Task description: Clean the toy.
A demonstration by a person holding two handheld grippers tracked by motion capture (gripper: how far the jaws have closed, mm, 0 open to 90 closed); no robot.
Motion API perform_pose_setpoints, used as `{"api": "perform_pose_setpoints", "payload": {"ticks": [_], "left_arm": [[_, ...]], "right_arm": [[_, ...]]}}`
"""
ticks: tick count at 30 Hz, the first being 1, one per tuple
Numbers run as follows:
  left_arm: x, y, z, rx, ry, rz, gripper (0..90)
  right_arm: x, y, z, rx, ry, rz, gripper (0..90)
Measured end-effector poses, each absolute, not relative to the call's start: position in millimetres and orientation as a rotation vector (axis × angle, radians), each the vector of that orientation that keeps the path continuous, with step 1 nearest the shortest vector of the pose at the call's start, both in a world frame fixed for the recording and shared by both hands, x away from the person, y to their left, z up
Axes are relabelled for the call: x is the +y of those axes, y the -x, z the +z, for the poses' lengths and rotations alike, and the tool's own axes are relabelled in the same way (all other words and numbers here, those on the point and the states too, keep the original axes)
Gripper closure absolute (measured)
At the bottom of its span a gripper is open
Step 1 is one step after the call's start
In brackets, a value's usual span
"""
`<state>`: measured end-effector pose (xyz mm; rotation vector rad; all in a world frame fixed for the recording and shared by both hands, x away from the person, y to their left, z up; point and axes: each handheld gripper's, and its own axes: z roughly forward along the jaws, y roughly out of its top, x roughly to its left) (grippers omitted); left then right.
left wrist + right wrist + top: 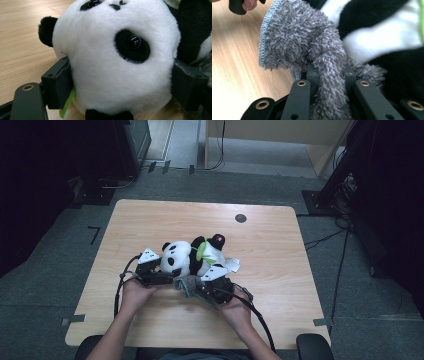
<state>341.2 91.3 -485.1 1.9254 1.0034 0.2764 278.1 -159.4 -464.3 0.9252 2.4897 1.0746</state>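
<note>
**A:** What's on the tabletop (150, 215) right now?

**B:** A plush panda (176, 258) lies on its side near the middle of the wooden top, a little toward the person's edge. Its white head points to the left edge; its black-and-white body and legs run off to the right, so its long axis goes left to right across the table.

**A:** And the two claws?

**B:** The left gripper (150, 270) comes in from the person's side and has the panda's head between its jaws. In the left gripper view the jaws are spread wide, one pad (58, 82) against each cheek of the head (117, 62), clamping it.

**A:** The right one?

**B:** The right gripper (202, 287) sits just right of the left one, at the near side of the panda's body. Its jaws are pressed nearly together, pinching a fuzzy grey cloth (312, 47). In the right gripper view the cloth bunches upward out of the jaws, touching the panda's belly (384, 37).

**A:** So which way does the toy lie from the cloth?

**B:** Directly beyond it, toward the table's far edge and touching. The right hand (237, 307) is the nearer one to the body; the left is occupied steadying the head. I'd judge any wiping stroke would run along the body's length, left to right, while the head is held still.
</note>
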Motion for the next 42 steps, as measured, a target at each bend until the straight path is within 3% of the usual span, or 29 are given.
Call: {"api": "perform_pose_setpoints", "payload": {"ticks": [22,30,42], "left_arm": [[91.6,-341.9,-485.0,1.007,-1.924,0.269,16.0],[91.4,-342.1,-484.7,1.008,-1.925,0.268,16.0],[89.4,-342.1,-482.3,1.021,-1.931,0.265,16.1]], "right_arm": [[-234.0,-255.8,-454.6,2.423,-1.033,1.111,75.6],[-200.3,-251.7,-452.7,2.494,-0.893,1.204,75.6],[-130.0,-278.4,-471.8,2.651,-0.747,1.177,75.8]]}}
